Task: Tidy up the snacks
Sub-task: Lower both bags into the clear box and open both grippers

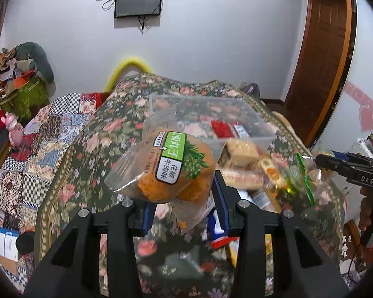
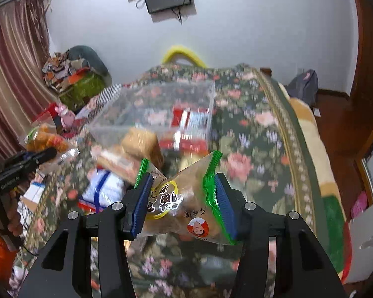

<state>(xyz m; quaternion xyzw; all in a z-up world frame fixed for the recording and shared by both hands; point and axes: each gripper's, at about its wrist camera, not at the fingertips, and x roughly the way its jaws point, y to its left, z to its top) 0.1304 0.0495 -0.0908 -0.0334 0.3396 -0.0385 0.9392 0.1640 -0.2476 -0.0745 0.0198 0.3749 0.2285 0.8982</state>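
The left gripper (image 1: pixel 184 206) is closed partway on an orange snack bag (image 1: pixel 171 171) with a green and white label; its blue pads (image 1: pixel 221 206) press the lower part of the clear wrapper from both sides, and the bag is held above the floral cloth (image 1: pixel 87 149), clear of the surface. The right gripper (image 2: pixel 184 203) is closed to a similar width on a green-edged snack bag (image 2: pixel 184 206) carrying a yellow round label and a small red face mark; its blue pads (image 2: pixel 143 203) contact the bag's two side seams, and the bag is lifted off the cloth. Ahead of both grippers stands a clear plastic bin (image 1: pixel 248 114) holding red and white packets (image 1: pixel 222 129). Between the bin and the grippers lies a loose pile of snacks (image 1: pixel 241 166), blurred in both views.
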